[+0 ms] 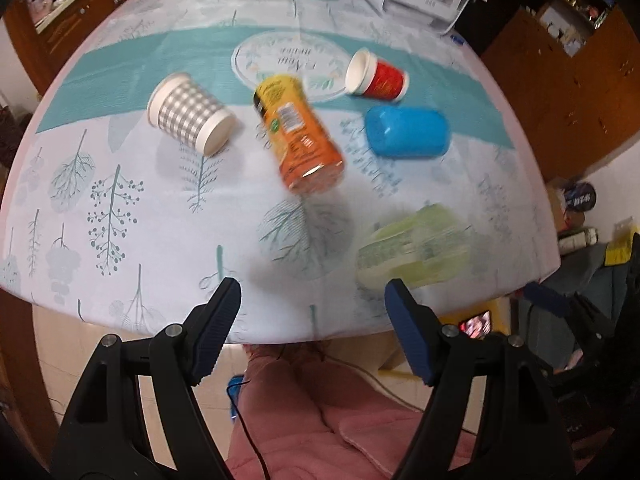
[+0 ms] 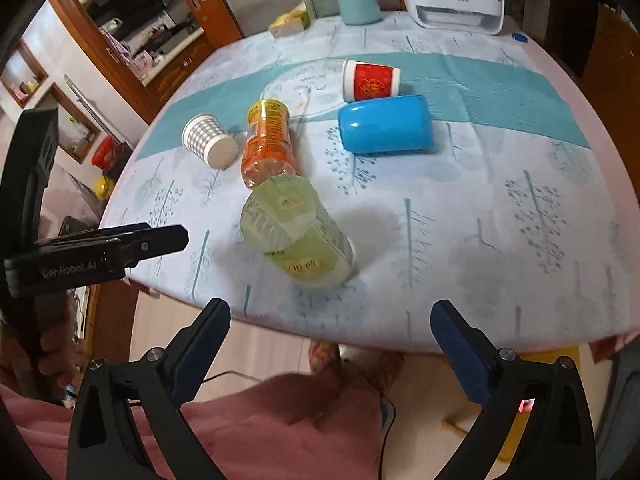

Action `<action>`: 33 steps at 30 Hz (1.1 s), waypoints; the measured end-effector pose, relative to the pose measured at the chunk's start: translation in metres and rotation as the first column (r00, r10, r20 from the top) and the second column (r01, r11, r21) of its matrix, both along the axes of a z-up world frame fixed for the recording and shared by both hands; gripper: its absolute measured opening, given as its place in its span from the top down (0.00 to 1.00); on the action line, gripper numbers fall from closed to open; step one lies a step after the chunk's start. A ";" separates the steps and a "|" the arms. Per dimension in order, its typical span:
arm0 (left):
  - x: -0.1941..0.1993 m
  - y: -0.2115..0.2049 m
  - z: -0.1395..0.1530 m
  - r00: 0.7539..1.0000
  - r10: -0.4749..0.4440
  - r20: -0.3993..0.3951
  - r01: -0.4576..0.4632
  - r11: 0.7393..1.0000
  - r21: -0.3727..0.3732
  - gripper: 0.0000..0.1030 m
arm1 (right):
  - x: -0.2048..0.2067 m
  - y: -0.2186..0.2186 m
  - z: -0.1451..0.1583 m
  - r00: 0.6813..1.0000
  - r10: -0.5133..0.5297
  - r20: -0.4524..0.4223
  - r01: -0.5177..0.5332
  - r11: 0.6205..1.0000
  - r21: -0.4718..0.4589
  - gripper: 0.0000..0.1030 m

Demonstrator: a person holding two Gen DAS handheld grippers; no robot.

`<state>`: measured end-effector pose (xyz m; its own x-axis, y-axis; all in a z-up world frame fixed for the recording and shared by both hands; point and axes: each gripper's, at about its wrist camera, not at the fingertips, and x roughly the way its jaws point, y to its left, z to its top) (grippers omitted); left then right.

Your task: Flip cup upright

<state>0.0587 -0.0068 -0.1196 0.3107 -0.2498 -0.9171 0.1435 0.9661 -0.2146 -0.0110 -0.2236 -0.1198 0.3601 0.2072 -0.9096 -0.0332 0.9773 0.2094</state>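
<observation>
Since both claws hang spread and empty just off the near edge of the tabletop (image 2: 500, 240), the task looks to be at its approach step, with no cup grasped yet. Five vessels lie on their sides: a checked paper cup (image 1: 190, 114), an orange bottle (image 1: 298, 132), a red paper cup (image 1: 376, 76), a blue plastic cup (image 1: 408, 131) and a pale green bottle (image 2: 296, 232). The left claw (image 1: 312, 300) and right claw (image 2: 330, 324) sit nearest the green bottle, well apart from the cups. Which cup is meant is unclear; the next move calls for reaching forward and closing across one cup's side.
</observation>
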 end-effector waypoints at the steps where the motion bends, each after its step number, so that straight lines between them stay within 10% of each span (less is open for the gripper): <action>1: -0.003 -0.003 0.007 1.000 0.010 0.014 -0.010 1.000 -0.005 0.30 | -0.001 -0.003 0.008 1.000 -0.004 -0.006 0.004 1.000 0.011 0.01; 12: -0.050 -0.035 0.072 0.961 0.101 0.256 -0.112 0.993 0.030 0.30 | -0.036 -0.033 0.077 0.984 -0.121 0.133 0.115 0.992 0.052 0.01; 21: -0.073 -0.043 0.079 0.931 0.123 0.344 -0.176 0.977 0.125 0.30 | -0.059 -0.021 0.104 0.950 -0.071 0.304 0.082 0.996 -0.023 0.00; 33: -0.071 -0.034 0.083 0.909 0.164 0.383 -0.238 0.959 0.154 0.10 | -0.058 -0.022 0.106 0.944 -0.087 0.319 0.087 0.996 0.015 0.00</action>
